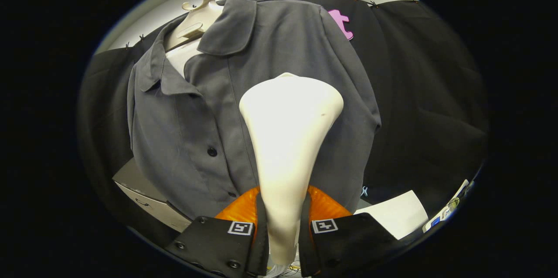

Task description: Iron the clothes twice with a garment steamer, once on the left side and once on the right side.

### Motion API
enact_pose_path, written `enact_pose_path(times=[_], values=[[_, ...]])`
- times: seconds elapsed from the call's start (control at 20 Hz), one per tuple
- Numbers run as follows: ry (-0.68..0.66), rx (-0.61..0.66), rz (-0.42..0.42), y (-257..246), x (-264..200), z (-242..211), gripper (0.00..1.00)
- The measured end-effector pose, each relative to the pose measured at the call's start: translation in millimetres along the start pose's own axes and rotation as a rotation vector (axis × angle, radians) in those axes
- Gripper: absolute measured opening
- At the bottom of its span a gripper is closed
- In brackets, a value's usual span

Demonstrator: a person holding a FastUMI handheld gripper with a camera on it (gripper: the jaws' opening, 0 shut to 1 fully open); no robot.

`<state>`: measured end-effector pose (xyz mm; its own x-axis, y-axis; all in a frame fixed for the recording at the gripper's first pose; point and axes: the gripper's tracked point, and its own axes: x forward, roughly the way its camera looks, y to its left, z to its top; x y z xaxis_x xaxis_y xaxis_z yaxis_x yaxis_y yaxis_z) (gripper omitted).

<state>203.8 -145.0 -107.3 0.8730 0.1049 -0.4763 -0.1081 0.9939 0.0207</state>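
Gripper [283, 230]: both fingers [213, 243] press on the neck of the garment steamer, one on each side, holding it upright.
Garment steamer [287, 138]: a pale handheld unit, narrow at the grip and flaring to a broad head that faces the shirt; I cannot tell whether the head touches the cloth or sits just off it.
Shirt [279, 42]: grey, short-sleeved, buttoned, with its collar open; it hangs on a mannequin and lies straight ahead of the steamer.
Steamer head position: on the shirt's chest, to the side of the button [212, 151] row and below the collar.
Mannequin [196, 21]: a pale neck with a knob on top stands above the collar.
Step in hand: judged to be a pass on one side of the shirt front, mid-height.
Doing it well: keep the head flat to the fabric, travel in one steady vertical line clear of the buttons, then give the other side of the placket a matching pass.
Beyond the shirt: a sheet of white paper [399, 215] lies low to one side, a pale box [144, 191] to the other.
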Motion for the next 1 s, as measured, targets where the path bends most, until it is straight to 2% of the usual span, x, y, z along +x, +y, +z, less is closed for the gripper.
enact_pose_path(times=[1.0], values=[[0.196, 0.068, 0.013, -17, 21, -126, 0.35]])
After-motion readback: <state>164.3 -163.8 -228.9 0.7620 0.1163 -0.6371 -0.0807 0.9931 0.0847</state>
